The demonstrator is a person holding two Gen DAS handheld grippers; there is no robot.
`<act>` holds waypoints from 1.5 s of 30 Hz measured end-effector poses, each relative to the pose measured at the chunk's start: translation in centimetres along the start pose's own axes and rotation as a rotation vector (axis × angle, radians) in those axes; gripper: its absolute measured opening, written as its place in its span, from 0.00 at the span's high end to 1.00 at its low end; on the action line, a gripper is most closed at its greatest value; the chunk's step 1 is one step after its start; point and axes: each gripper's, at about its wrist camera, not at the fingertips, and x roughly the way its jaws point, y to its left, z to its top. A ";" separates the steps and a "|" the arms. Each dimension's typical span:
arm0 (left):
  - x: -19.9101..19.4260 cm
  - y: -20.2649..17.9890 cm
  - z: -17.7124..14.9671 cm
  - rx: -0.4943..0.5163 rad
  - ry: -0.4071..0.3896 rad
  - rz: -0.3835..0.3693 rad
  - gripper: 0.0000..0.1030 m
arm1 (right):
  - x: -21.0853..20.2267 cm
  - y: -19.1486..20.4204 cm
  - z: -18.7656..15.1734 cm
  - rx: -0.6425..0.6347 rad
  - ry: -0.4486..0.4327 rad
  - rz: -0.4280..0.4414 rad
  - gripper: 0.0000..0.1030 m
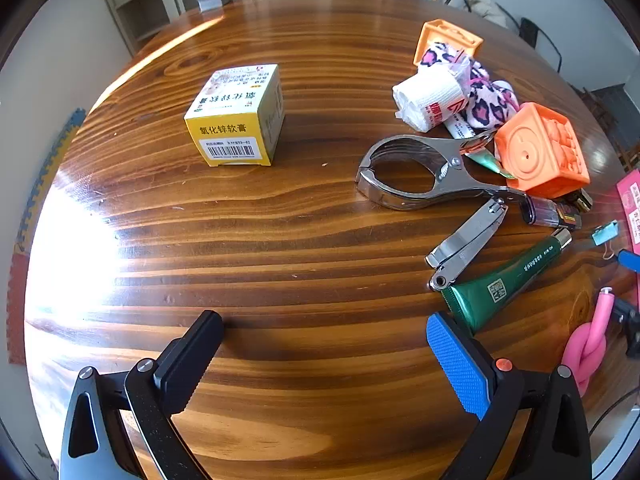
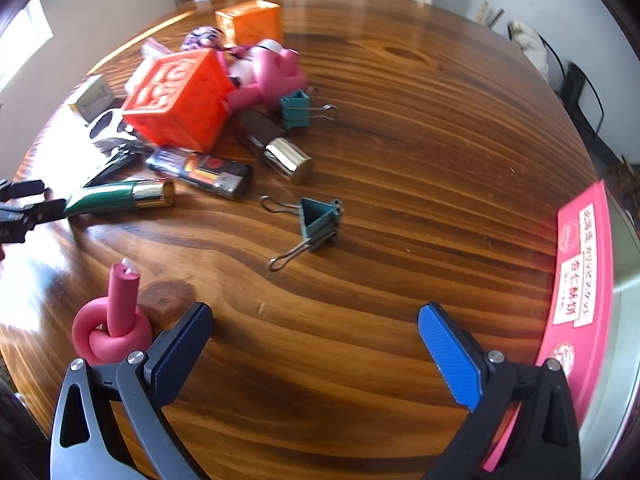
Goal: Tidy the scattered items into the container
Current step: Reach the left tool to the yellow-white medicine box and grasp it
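Note:
My left gripper [image 1: 326,354] is open and empty above the wooden table [image 1: 280,240]. A yellow ointment box [image 1: 236,118] stands ahead of it. To its right lie a steel clamp [image 1: 416,174], nail clippers [image 1: 466,244] and a green tube [image 1: 506,280], whose crimped end is by my blue pad. My right gripper [image 2: 316,344] is open and empty. A teal binder clip [image 2: 314,224] lies ahead of it. A pink knotted foam rod [image 2: 114,324] sits by its left finger. The pink-labelled container [image 2: 580,292] is at the right edge.
Further back lie two orange cubes [image 2: 182,98] [image 2: 250,22], a lighter [image 2: 204,172], a gold-capped item [image 2: 286,158], a second binder clip [image 2: 298,108], a pink toy [image 2: 272,76], a gauze roll [image 1: 430,98] and a leopard-print cloth [image 1: 486,100]. Chairs stand beyond the table's right edge.

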 end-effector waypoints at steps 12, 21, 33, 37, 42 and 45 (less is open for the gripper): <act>-0.7 0.7 -2.2 -0.027 -0.045 0.008 0.00 | -7.7 0.1 -1.8 0.167 -0.169 0.112 0.00; -2.1 2.5 -2.4 -0.064 -0.015 0.033 0.00 | -8.2 4.8 -3.3 0.181 -0.167 0.239 0.00; -3.6 5.1 3.2 -0.123 -0.114 0.058 0.00 | -7.0 5.7 -3.4 0.187 -0.125 0.217 0.00; -2.9 5.4 5.2 -0.116 -0.125 0.074 0.00 | -6.5 5.7 -3.5 0.190 -0.103 0.193 0.00; -1.0 6.8 6.6 -0.111 -0.102 0.060 0.00 | -6.2 5.8 -3.6 0.184 -0.086 0.171 0.00; 0.0 7.2 7.1 -0.116 -0.084 0.058 0.00 | -6.1 5.9 -3.6 0.182 -0.084 0.170 0.00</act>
